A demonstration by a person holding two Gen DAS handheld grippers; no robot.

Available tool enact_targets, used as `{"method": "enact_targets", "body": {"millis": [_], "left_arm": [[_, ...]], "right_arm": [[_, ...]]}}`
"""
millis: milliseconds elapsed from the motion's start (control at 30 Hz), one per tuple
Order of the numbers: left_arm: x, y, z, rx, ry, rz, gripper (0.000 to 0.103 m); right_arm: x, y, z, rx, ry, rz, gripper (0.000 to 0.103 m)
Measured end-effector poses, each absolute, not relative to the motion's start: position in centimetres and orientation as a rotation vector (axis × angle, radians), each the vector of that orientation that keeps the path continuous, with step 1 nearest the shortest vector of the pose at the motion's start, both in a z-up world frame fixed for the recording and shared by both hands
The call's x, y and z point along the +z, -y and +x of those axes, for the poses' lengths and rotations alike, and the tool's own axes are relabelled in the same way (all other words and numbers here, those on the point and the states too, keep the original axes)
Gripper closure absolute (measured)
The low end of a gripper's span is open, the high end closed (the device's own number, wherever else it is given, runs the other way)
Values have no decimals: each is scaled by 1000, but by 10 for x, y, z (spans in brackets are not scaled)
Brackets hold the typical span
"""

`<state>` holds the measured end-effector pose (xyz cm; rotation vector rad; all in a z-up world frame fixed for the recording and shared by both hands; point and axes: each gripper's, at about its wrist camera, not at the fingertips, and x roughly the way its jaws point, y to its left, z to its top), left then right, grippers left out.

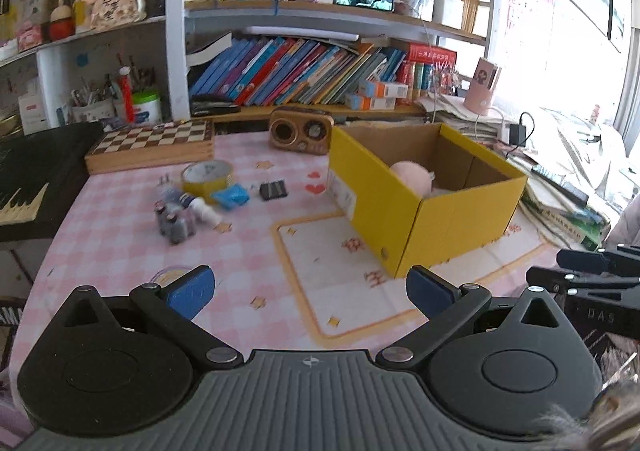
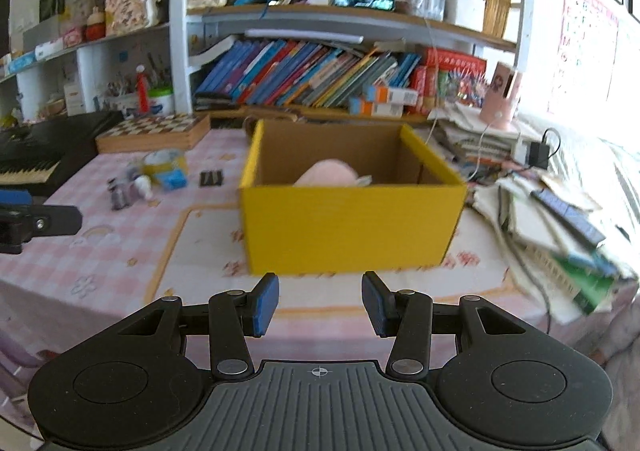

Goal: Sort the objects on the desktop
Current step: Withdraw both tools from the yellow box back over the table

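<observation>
Both empty: the left gripper [image 1: 310, 291], fingers spread wide, and the right gripper [image 2: 320, 301], fingers partly apart, face the yellow box [image 2: 352, 227]; bottles [image 1: 176, 219], tape roll [image 1: 208, 177] and blue packet [image 1: 231, 196] await sorting on the counter [image 1: 120, 251], well left.

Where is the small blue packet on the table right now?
In the left wrist view the blue packet lies on the pink checked tablecloth, left of the yellow box, between the yellow tape roll and the small black item.

one yellow box [image 1: 424, 211]; one pink toy [image 1: 412, 175] inside. one tape roll [image 1: 207, 176]. one blue packet [image 1: 231, 196]. one dark clip [image 1: 273, 190]. small bottles [image 1: 176, 223], blurred, count unclear. one radio [image 1: 302, 130]. one chessboard [image 1: 154, 145]. two orange-and-white cartons [image 1: 376, 95] on shelf.
</observation>
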<state>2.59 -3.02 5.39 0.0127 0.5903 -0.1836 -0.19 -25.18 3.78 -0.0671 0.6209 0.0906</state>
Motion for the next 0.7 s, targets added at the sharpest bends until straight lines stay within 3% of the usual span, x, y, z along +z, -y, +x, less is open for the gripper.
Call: {"method": "enact_targets", "body": {"millis": [700], "left_arm": [[28,-29,-16,-121,-671,-17,0]], "right_arm": [[17,158,-30,278,-709,-121,57]]}}
